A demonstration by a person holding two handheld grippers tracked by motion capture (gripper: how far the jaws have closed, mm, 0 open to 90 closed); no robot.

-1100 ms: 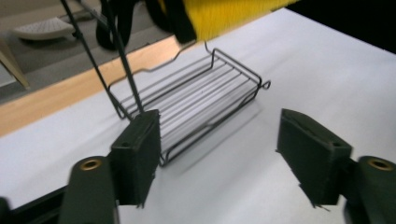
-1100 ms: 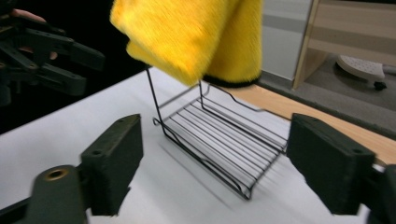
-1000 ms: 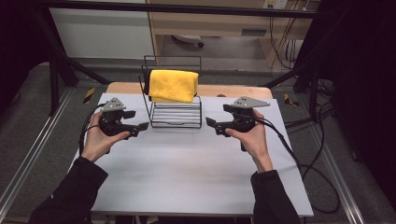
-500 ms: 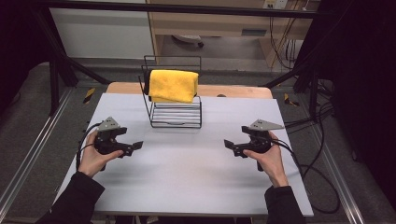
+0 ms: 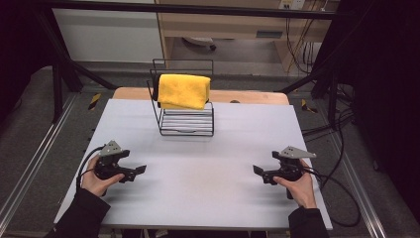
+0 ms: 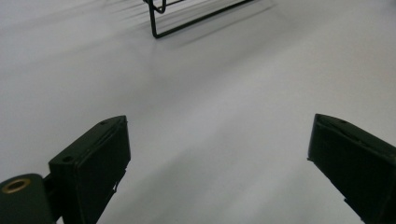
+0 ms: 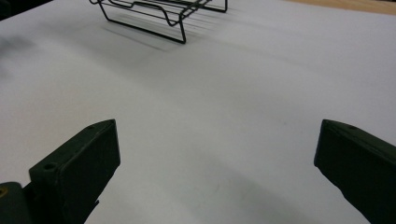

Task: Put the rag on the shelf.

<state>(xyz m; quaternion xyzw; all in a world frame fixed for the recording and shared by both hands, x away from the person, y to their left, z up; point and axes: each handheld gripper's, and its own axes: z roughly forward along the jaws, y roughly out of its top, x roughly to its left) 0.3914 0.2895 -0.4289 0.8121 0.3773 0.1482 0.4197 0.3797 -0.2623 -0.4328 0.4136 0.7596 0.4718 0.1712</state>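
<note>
Both hands moved back from wire rack (image 5: 187, 119), now low near front edge. Left gripper (image 5: 134, 171), right gripper (image 5: 261, 172): jaws spread, nothing between. Yellow cloth (image 5: 183, 90) on rack.

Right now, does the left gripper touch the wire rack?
Apart. The high view shows bare table between the left gripper and the rack; the left gripper view shows open jaws with nothing between them.
</note>
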